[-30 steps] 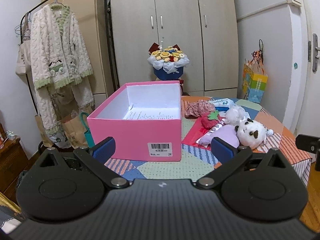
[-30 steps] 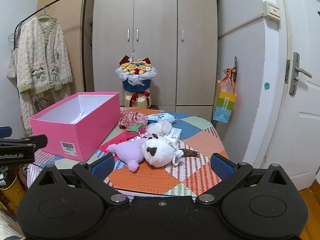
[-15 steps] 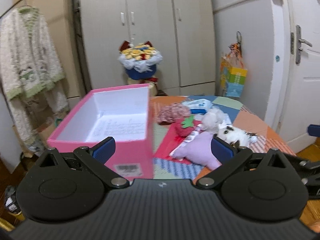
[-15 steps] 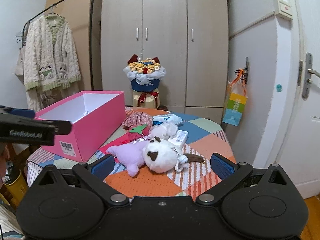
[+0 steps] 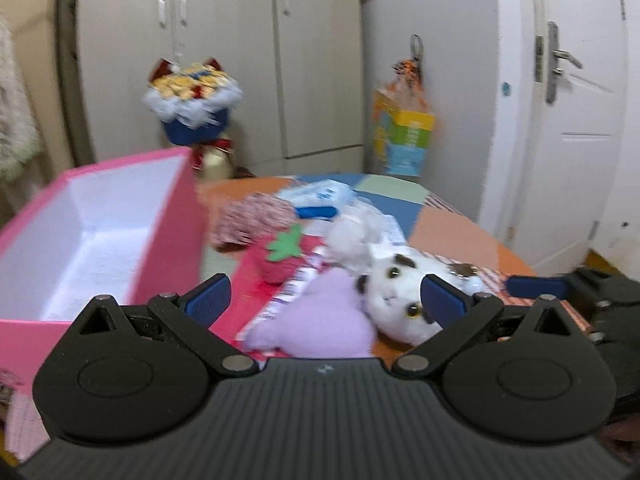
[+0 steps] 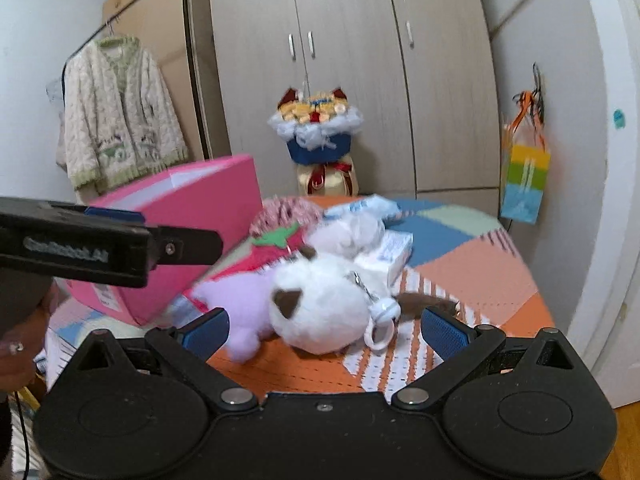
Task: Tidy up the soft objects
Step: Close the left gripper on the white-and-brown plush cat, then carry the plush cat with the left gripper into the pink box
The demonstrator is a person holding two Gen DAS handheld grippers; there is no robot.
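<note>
White and fluffy, the cat plush (image 6: pixel 324 304) lay on our patchwork tabletop (image 6: pixel 460 264), touching the lilac plush (image 5: pixel 320 316) beside the pink box (image 5: pixel 100 240). We held both grippers, left (image 5: pixel 324 300) and right (image 6: pixel 324 330), with fingers spread, gripping nothing.

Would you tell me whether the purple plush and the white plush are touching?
Touching: the right wrist view shows the purple plush pressed against the white plush, with no gap.

Grey wardrobe (image 6: pixel 352 80), flower bouquet (image 6: pixel 316 128), knit cardigan (image 6: pixel 120 112), colourful gift bag (image 6: pixel 524 184), white door (image 5: pixel 576 120)
</note>
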